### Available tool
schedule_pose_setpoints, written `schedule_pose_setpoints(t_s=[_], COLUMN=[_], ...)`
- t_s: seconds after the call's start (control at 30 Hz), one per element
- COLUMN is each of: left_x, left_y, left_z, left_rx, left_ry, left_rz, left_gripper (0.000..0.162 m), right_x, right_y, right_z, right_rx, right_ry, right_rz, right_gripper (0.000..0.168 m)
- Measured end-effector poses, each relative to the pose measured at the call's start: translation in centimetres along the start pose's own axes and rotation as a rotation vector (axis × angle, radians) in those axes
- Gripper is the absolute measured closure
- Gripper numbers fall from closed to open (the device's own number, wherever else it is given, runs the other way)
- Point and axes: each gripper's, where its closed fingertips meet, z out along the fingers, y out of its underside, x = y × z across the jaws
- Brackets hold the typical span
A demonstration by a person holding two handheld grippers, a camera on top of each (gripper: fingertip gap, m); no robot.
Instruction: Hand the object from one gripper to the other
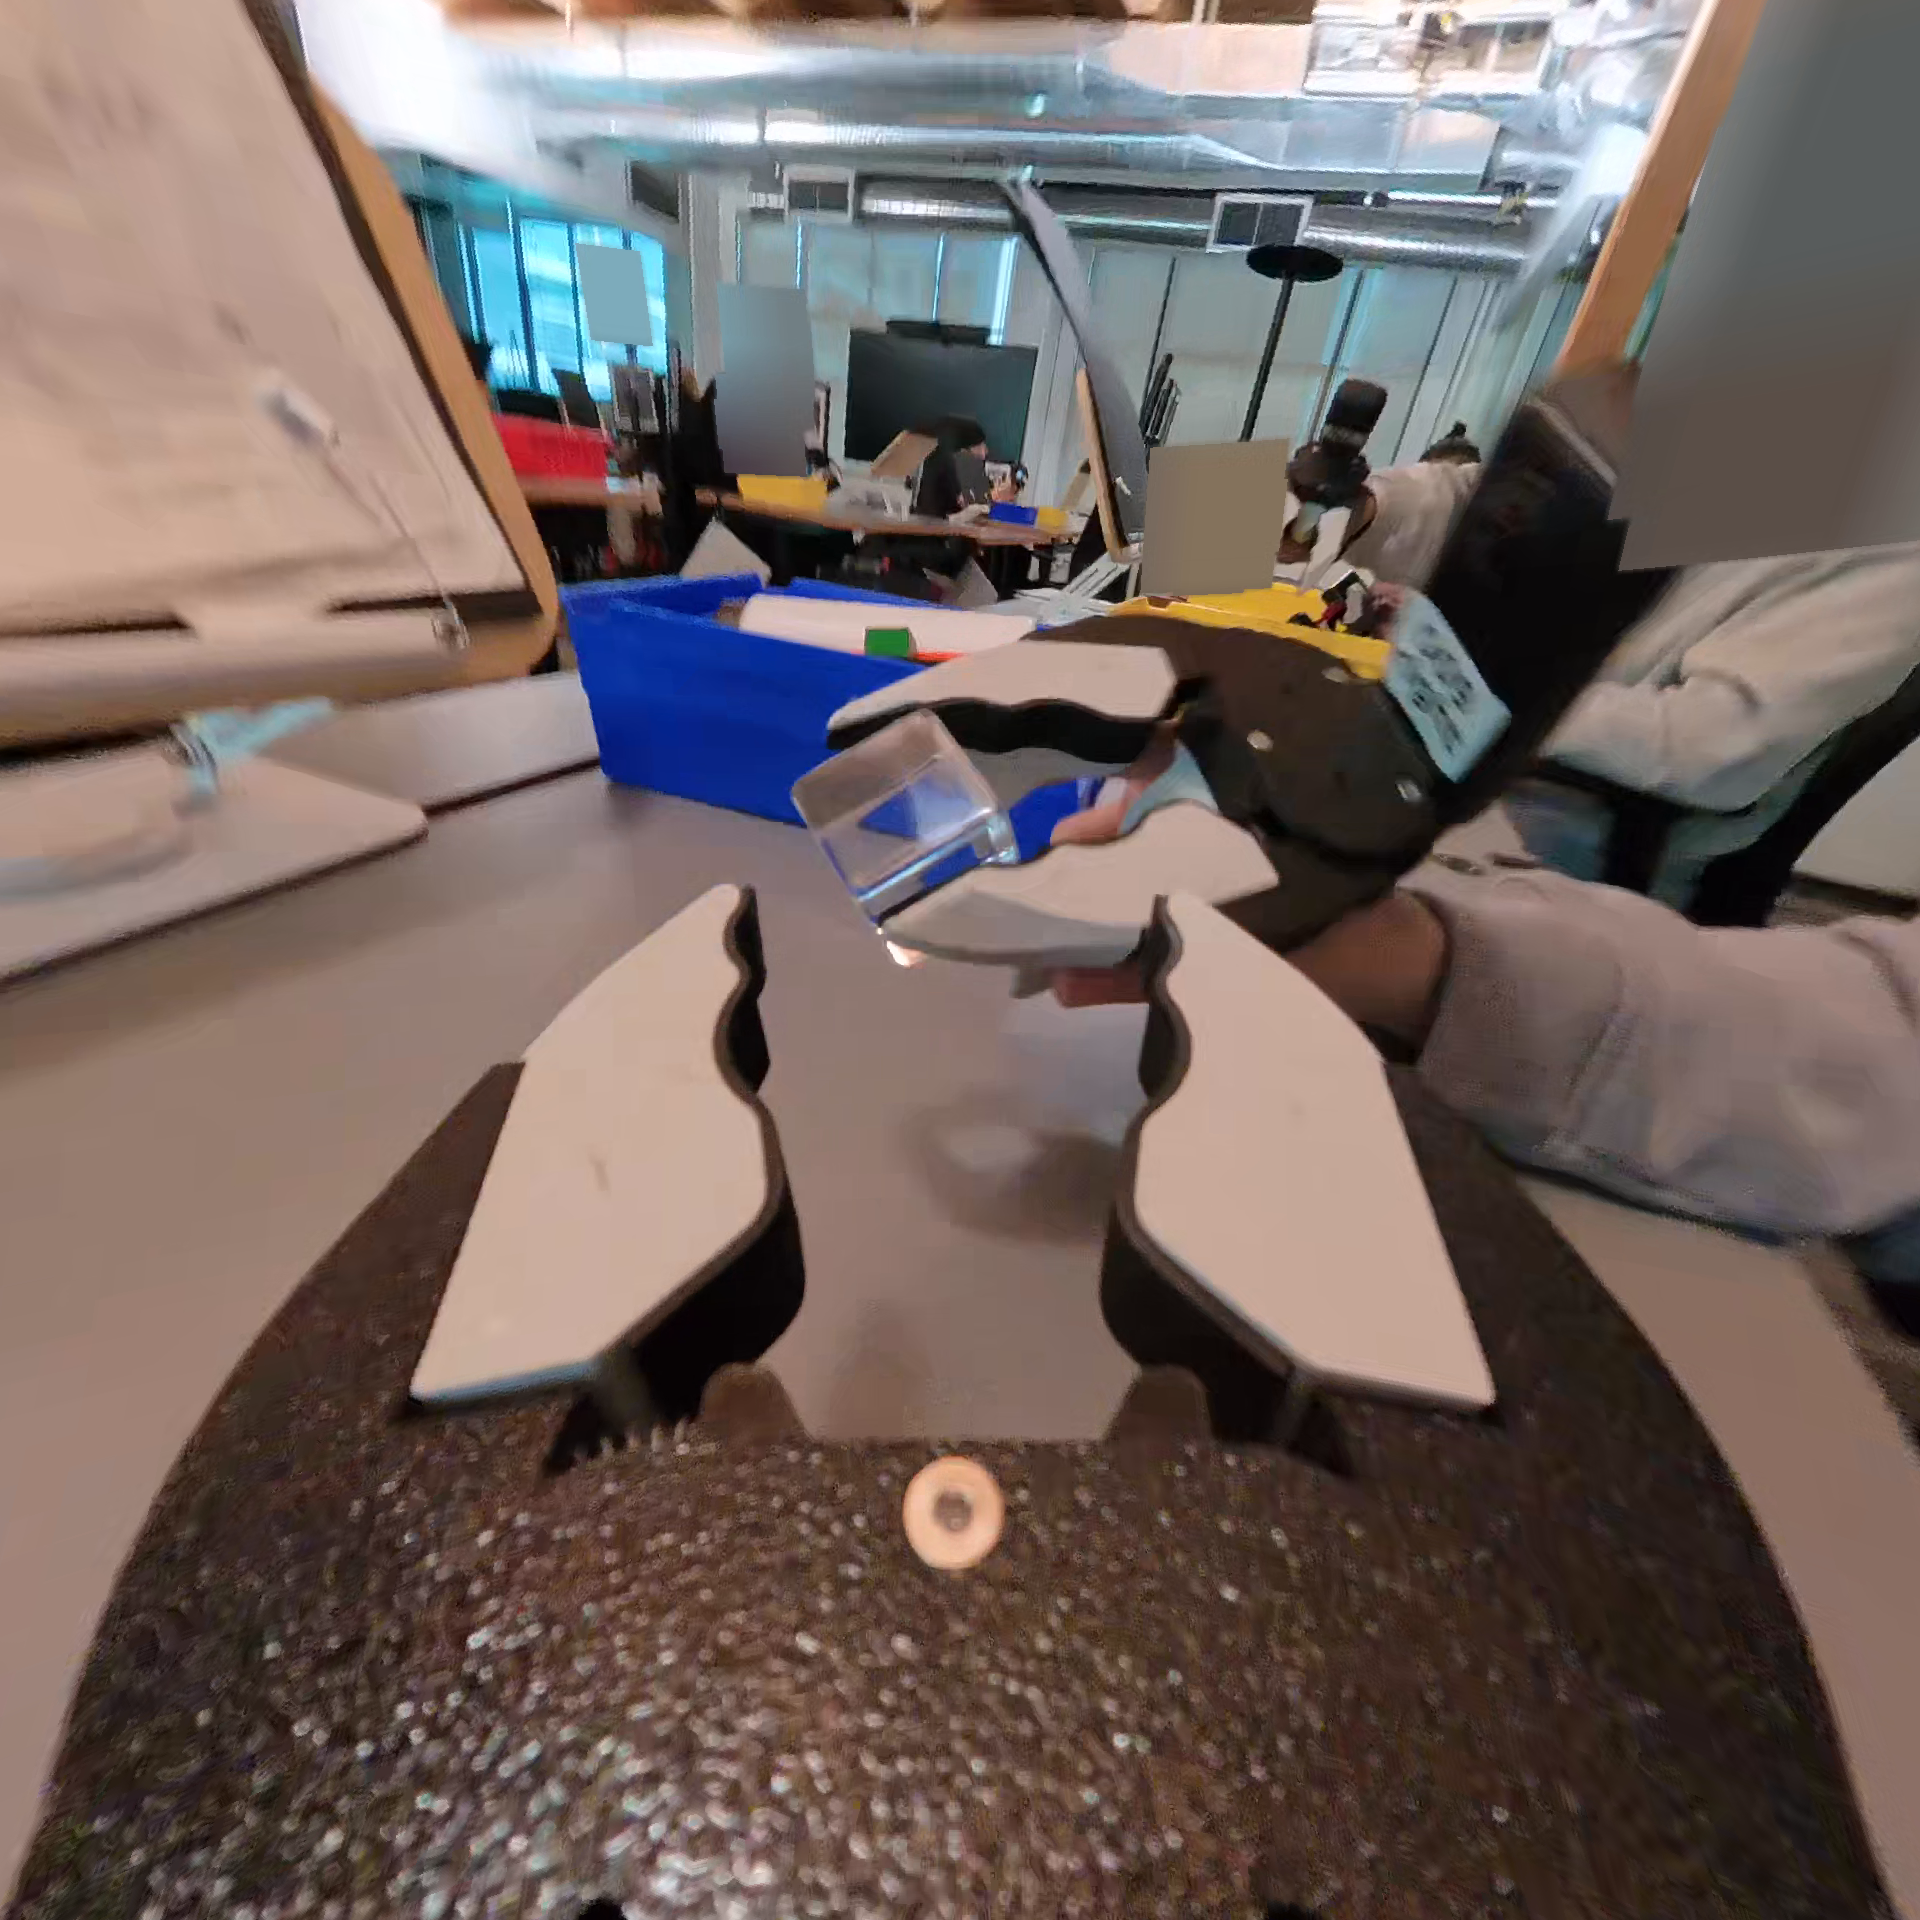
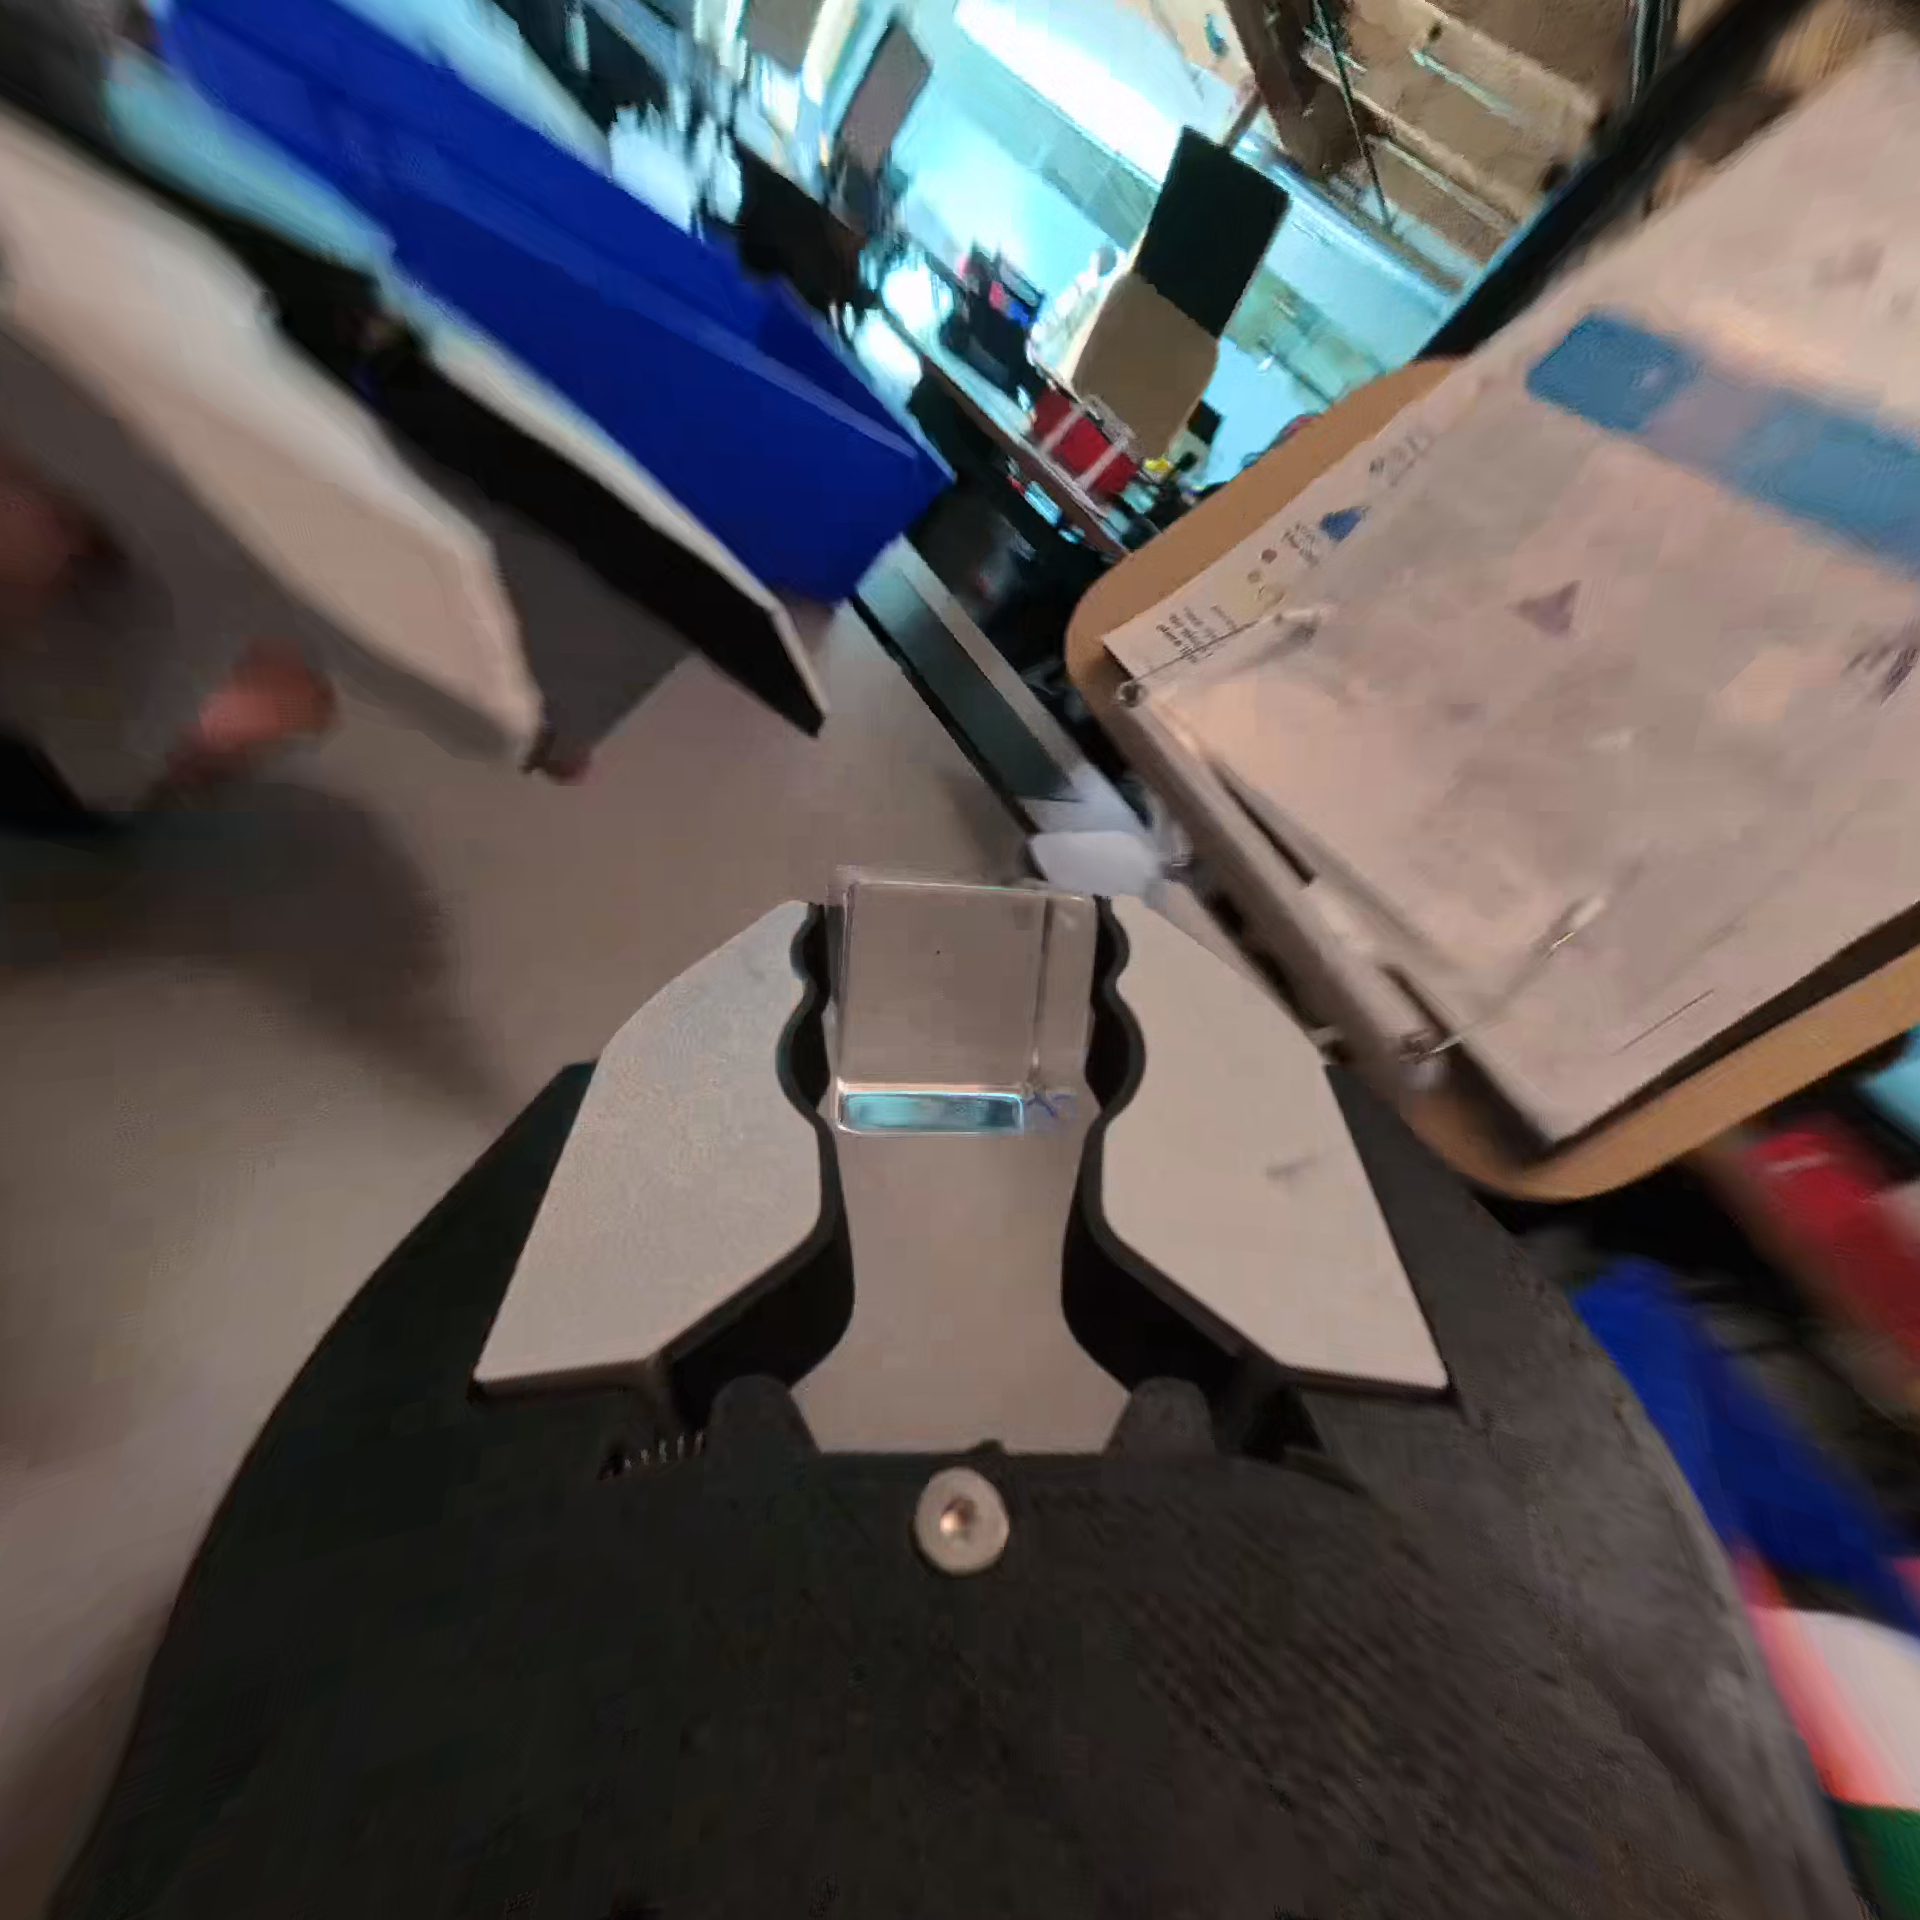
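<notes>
A clear transparent cube (image 1: 902, 806) is held in the air between the tips of my right gripper (image 1: 873, 821), which reaches in from the right above the grey table. In the right wrist view the cube (image 2: 961, 1003) sits clamped between the two grey fingertips of my right gripper (image 2: 958, 935). My left gripper (image 1: 951, 914) is open and empty, its fingers spread just below and in front of the cube. The left gripper's finger also shows blurred at the left of the right wrist view (image 2: 260, 520).
A blue bin (image 1: 717, 696) with a white roll stands at the back of the grey table (image 1: 312, 1091). A sheet on a wooden board stand (image 1: 208, 416) is at the left, also in the right wrist view (image 2: 1558, 727). A sleeved arm (image 1: 1662, 1060) holds the right gripper.
</notes>
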Motion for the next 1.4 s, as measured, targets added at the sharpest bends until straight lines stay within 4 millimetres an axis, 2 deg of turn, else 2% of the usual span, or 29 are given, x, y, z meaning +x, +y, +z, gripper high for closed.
schedule_pose_setpoints(t_s=[0.1, 0.17, 0.37, 0.4, 0.47, 0.57, 0.67, 0.73, 0.8, 0.87, 1.0, 1.13, 1.2, 1.3, 1.4], left_x=[-1.1, -1.4, -1.1, -1.1, -0.8, -0.7, -0.5, 0.0, 0.3, 0.1, 0.5, 2.0, 2.5, 3.0, 3.1], left_y=[1.3, 2.1, 3.4, 3.4, 3.4, 3.4, 3.0, 2.2, 0.7, -0.4, -2.2, -2.2, -1.8, -1.3, -0.7], left_z=[0.2, 0.3, 0.5, 0.5, 0.5, 0.4, 0.2, 0.1, -0.2, -0.8, -1.8, -2.1, -2.1, -1.9, -1.6], left_rx=[-0.074, -0.120, -0.214, -0.218, -0.216, -0.220, -0.202, -0.179, -0.130, -0.094, 0.036, 0.104, 0.095, 0.075, 0.048], left_ry=[-0.050, -0.052, -0.029, -0.032, -0.021, -0.003, 0.033, 0.050, 0.047, 0.016, 0.056, 0.131, 0.144, 0.148, 0.130], left_rz=[-0.090, -0.127, -0.171, -0.166, -0.150, -0.129, -0.132, -0.103, -0.038, 0.061, 0.167, 0.373, 0.464, 0.572, 0.675], left_gripper=[0.094, 0.096, 0.100, 0.103, 0.120, 0.120, 0.121, 0.121, 0.121, 0.121, 0.121, 0.121, 0.121, 0.121, 0.121], right_x=[-2.0, -3.1, -4.1, -4.3, -4.5, -4.5, -4.6, -4.3, -3.9, -3.3, -3.3, -4.4, -4.6, -5.5, -5.8], right_y=[0.7, 0.8, -0.4, -0.5, -0.7, -0.9, -1.4, -2.1, -3.6, -4.6, -5.2, -7.3, -7.5, -7.3, -7.1], right_z=[0.5, 0.9, 0.9, 0.8, 0.8, 0.6, 0.4, 0.1, -0.6, -1.2, -1.8, -3.6, -3.8, -3.8, -3.6], right_rx=[-0.107, -0.129, -0.102, -0.100, -0.100, -0.081, -0.026, 0.026, 0.145, 0.249, 0.336, 0.446, 0.448, 0.409, 0.400], right_ry=[0.017, 0.020, 0.028, 0.026, 0.028, 0.030, 0.011, -0.015, -0.079, -0.188, -0.547, -0.946, -1.016, -1.072, -1.075], right_rz=[-0.449, -0.634, -0.767, -0.784, -0.805, -0.817, -0.685, -0.502, -0.220, 0.131, 0.780, 1.227, 1.332, 1.351, 1.358], right_gripper=[0.120, 0.120, 0.120, 0.120, 0.120, 0.120, 0.122, 0.122, 0.113, 0.103, 0.088, 0.096, 0.102, 0.112, 0.114])
